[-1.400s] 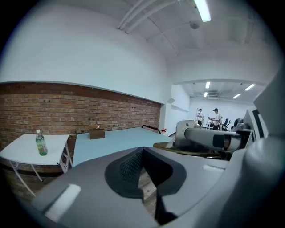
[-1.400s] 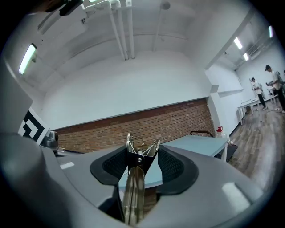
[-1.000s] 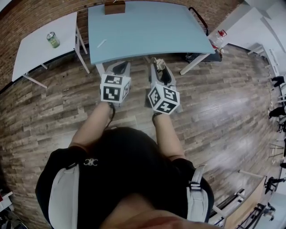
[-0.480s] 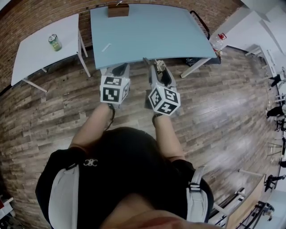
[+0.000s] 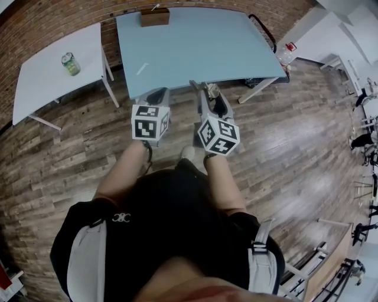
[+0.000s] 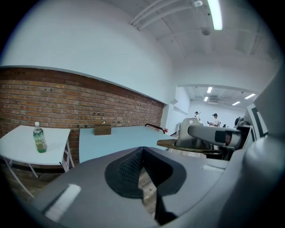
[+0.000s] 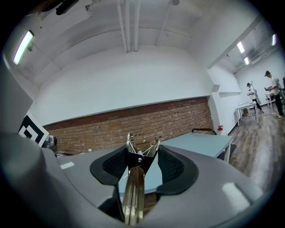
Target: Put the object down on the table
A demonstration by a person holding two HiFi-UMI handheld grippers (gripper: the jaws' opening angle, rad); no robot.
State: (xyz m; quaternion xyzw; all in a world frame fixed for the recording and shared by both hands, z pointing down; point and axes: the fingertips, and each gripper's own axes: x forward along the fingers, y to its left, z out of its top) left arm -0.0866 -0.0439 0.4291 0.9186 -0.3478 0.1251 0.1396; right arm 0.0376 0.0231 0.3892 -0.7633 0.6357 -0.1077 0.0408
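Note:
Metal tongs (image 7: 135,178) stand upright between the black pads of my right gripper (image 7: 142,153), which is shut on them; their hinged end pokes out past the fingertips. In the head view the right gripper (image 5: 211,94) hangs at the near edge of the light blue table (image 5: 195,47), with the tongs' shiny end (image 5: 213,90) just over that edge. My left gripper (image 5: 156,95) hangs beside it at the same edge. In its own view the left gripper (image 6: 142,152) has its pads together with nothing between them.
A brown box (image 5: 155,16) sits at the blue table's far edge and a small white strip (image 5: 142,68) lies on its left part. A white side table (image 5: 41,76) to the left carries a green bottle (image 5: 69,63). A black chair (image 5: 264,30) and a red-capped bottle (image 5: 287,52) are at the right.
The head view has shifted a little and both grippers sit slightly lower in it, still at the table's near edge. The tongs stay in the right gripper.

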